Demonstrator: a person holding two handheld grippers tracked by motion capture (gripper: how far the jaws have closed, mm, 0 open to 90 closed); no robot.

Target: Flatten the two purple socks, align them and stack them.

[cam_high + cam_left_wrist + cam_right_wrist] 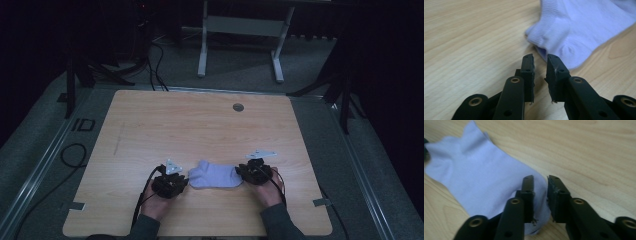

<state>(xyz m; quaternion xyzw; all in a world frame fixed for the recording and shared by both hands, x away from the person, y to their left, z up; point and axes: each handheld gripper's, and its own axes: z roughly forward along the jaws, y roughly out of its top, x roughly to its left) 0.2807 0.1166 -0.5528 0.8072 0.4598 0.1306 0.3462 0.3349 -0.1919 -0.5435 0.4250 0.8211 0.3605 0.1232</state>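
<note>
While you flank it: the sock (215, 176) lies flat on the desk (200, 125).
Left tongs (539, 60): slightly apart, at the cuff, gripping nothing.
Right tongs (540, 181): slightly apart over the toe end.
Progress: you have both ends approached; grasping and handling remain.

dim room, grey carpet floor (235, 70), white desk frame (240, 30) behind wooden table (200, 120), floor cables (155, 60)

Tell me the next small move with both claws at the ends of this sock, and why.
Probably ease the left claw forward a touch, then close it. Its jaws stand slightly apart just short of the sock edge, with only the table between them. The right claw already has the sock's other end in its narrow gap, though I can't tell if it grips.
</note>
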